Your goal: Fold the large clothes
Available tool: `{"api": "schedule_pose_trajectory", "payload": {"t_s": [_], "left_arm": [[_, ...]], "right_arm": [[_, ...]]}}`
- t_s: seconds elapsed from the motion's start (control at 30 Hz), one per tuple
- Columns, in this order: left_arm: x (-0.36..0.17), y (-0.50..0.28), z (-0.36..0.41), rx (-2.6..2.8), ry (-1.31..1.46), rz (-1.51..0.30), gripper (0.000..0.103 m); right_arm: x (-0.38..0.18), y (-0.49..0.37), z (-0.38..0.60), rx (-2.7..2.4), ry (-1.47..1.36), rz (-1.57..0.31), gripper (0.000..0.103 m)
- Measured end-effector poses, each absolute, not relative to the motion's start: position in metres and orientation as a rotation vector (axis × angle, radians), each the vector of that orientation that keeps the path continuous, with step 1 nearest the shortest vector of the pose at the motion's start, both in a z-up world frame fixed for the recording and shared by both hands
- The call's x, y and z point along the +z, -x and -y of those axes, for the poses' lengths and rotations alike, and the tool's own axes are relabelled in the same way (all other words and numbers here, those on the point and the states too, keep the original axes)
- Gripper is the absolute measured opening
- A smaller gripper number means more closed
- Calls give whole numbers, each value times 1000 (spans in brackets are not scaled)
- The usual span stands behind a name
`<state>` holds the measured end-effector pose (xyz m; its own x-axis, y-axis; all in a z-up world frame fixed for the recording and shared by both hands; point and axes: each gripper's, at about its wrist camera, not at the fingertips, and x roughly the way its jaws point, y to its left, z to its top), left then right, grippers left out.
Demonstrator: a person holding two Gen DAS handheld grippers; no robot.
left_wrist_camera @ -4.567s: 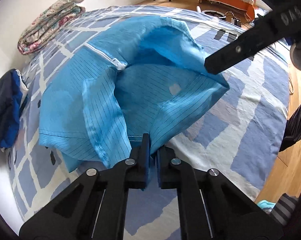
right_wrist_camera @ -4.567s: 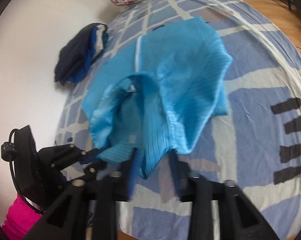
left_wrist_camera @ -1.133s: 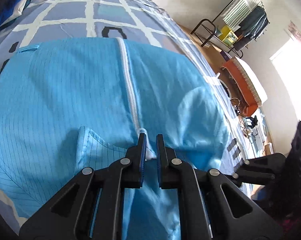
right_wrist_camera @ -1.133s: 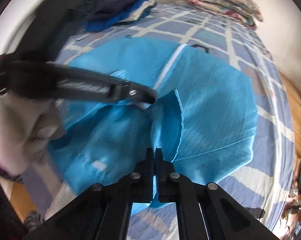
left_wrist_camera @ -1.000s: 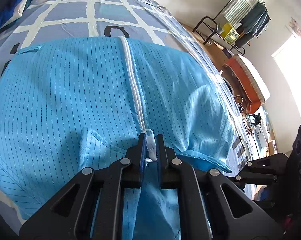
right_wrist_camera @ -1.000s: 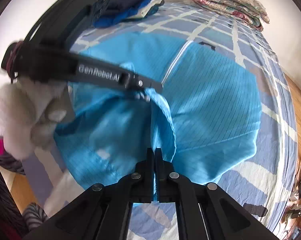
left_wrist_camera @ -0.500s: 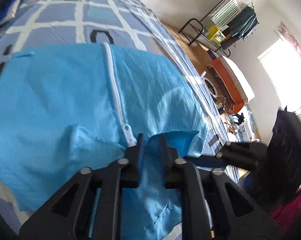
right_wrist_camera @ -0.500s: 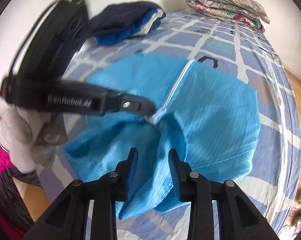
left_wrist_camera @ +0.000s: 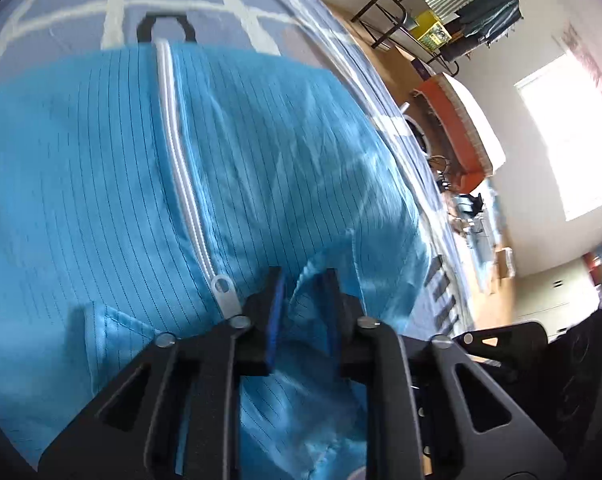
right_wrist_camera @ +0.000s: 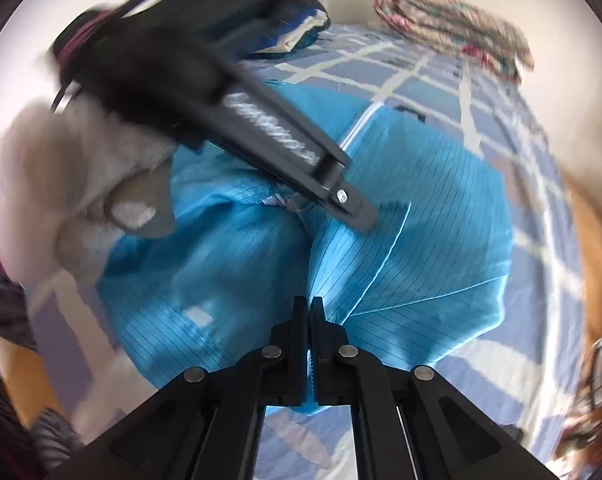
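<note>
A light blue striped garment [left_wrist_camera: 81,200] with a white zipper [left_wrist_camera: 181,168] lies spread on the bed. In the left wrist view my left gripper [left_wrist_camera: 303,280] sits just right of the zipper pull [left_wrist_camera: 225,292]. Its jaws are closing, and a raised fold of the blue cloth fills the gap between them. In the right wrist view the garment [right_wrist_camera: 421,220] bunches at the left gripper [right_wrist_camera: 357,216], which a gloved hand [right_wrist_camera: 61,184] holds. My right gripper [right_wrist_camera: 309,304] is shut on a fold at the near edge, with creases fanning out from it.
The bed sheet [right_wrist_camera: 441,80] is blue with a white grid. A folded floral quilt [right_wrist_camera: 453,28] and a dark blue clothes pile [right_wrist_camera: 301,28] lie at its far end. An orange bench [left_wrist_camera: 461,136] and a metal rack [left_wrist_camera: 441,20] stand on the wooden floor beyond.
The left gripper let go at the zipper pull and shifted right onto a fold beside it. The right jaws opened over the garment, then shut on a fold at its near edge.
</note>
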<state>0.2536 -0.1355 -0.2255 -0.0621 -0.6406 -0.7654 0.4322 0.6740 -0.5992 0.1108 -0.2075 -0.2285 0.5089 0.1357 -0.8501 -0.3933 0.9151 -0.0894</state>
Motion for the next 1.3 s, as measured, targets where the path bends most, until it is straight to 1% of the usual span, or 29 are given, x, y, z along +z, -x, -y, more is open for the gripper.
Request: {"api": "schedule_pose_trajectory", "payload": {"t_s": [0.03, 0.07, 0.13, 0.23, 0.27, 0.3, 0.37, 0.5, 0.63, 0.7, 0.83, 0.9, 0.97, 1.0, 1.03, 1.07, 1.1, 1.13, 1.17, 1.23, 1.3], "left_arm": [[-227, -255, 134, -884, 203, -1385, 10], [-228, -257, 131, -864, 204, -1394, 5], [-226, -262, 124, -813, 186, -1382, 5], [-208, -268, 105, -747, 169, -1312, 5], [-200, -270, 96, -738, 174, -1295, 5], [-190, -269, 85, -743, 183, -1273, 5], [-174, -264, 70, -739, 158, -1235, 5], [-157, -240, 42, -743, 81, -1180, 5], [-175, -231, 24, -691, 86, -1209, 5], [-185, -231, 21, -668, 104, -1229, 5], [-212, -233, 9, -577, 22, -1249, 5], [-222, -235, -7, -585, 113, -1313, 5], [-212, -235, -17, -587, 140, -1289, 5], [-202, -236, -20, -588, 136, -1254, 6], [-194, -239, -23, -583, 133, -1227, 6], [-187, -244, -26, -576, 139, -1204, 11], [-182, -251, -29, -568, 159, -1187, 18], [-179, -256, -30, -563, 176, -1177, 22], [-178, -263, -32, -556, 198, -1167, 23], [-179, -279, -31, -551, 221, -1161, 23], [-179, -293, -24, -540, 218, -1146, 23]], "right_arm": [[-228, -108, 205, 310, 312, -974, 0], [-227, -105, 202, 289, 351, -953, 0], [-229, -96, 194, 267, 448, -918, 0], [-230, -89, 186, 307, 493, -933, 0], [-227, -88, 186, 317, 481, -939, 4], [-221, -89, 190, 350, 434, -951, 15], [-206, -88, 200, 410, 326, -934, 24], [-183, -104, 234, 416, 65, -897, 24], [-189, -135, 253, 333, -63, -911, 24], [-204, -156, 257, 293, -122, -954, 24], [-233, -180, 249, 225, -49, -1071, 24], [-242, -182, 247, 230, -34, -1129, 24], [-233, -176, 252, 276, -58, -1133, 24], [-221, -172, 259, 298, -87, -1103, 26], [-209, -168, 271, 305, -125, -1063, 28], [-201, -165, 280, 296, -153, -1034, 32], [-191, -165, 296, 256, -190, -994, 34], [-186, -167, 309, 212, -211, -975, 34], [-182, -170, 323, 158, -236, -963, 34], [-181, -173, 342, 100, -275, -940, 31], [-181, -183, 347, 65, -253, -926, 30]]}}
